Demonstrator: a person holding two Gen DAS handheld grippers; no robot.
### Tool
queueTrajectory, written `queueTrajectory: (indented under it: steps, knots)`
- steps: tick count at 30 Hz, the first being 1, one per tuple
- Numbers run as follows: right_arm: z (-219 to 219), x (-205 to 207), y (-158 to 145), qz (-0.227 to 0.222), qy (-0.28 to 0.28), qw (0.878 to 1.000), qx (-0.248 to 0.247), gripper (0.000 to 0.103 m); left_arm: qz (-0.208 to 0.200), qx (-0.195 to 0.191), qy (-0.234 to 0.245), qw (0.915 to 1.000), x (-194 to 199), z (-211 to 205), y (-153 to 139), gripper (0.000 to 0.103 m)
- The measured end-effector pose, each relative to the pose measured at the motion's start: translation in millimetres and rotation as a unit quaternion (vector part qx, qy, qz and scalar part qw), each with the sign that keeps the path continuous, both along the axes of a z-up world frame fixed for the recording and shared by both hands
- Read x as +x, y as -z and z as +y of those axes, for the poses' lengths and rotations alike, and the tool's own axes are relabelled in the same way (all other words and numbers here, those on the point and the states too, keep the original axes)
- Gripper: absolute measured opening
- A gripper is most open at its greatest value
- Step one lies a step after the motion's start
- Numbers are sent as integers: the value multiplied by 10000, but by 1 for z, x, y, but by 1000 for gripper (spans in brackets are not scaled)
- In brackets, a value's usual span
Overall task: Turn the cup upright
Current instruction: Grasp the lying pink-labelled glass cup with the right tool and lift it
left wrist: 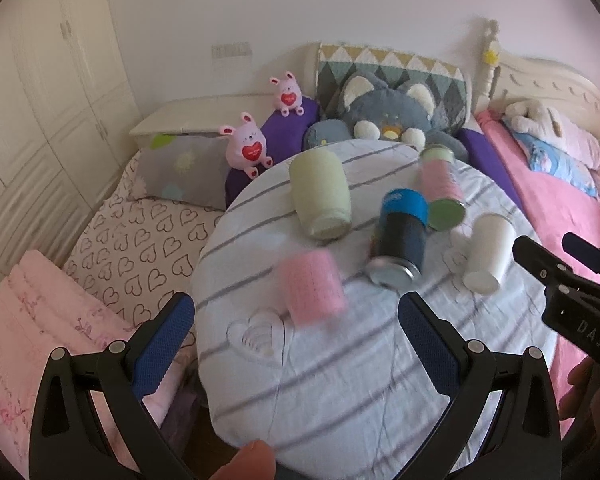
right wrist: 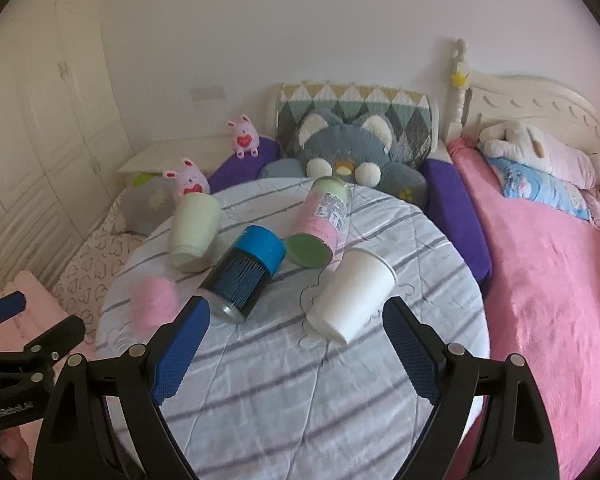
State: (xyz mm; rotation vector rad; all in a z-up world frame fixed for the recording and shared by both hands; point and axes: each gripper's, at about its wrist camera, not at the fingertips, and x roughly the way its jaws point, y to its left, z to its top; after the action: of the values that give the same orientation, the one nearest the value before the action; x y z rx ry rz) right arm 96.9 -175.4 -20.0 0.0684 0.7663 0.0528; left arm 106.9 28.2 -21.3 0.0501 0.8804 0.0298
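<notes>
White paper cup point(right wrist: 350, 294) is lying on its side on the striped round table point(right wrist: 284, 400), base toward the camera, so it's an easy sideways grab. The right tool point(right wrist: 296, 354) hangs just short of it, blue pads spread wide to straddle it. The left tool point(left wrist: 296, 348) is also wide apart, empty, nearer the blurry pink cup point(left wrist: 312, 286).

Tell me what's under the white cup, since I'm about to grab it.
The white cup lies on its side on the striped cloth. Only that cloth shows beneath it; the patch it covers and its inside cannot be seen.
</notes>
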Motion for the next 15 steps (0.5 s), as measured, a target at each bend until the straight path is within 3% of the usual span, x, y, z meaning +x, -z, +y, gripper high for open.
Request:
queueTrajectory:
  steps: [7,15]
  knots:
    - [1,76,17,323,36,9994,-73,89,228,-37,-118,9997,67,9,20,103]
    - [-4,153,41,823,227,9963,-134,89,389,-43,-121,9992,114,11,37,103]
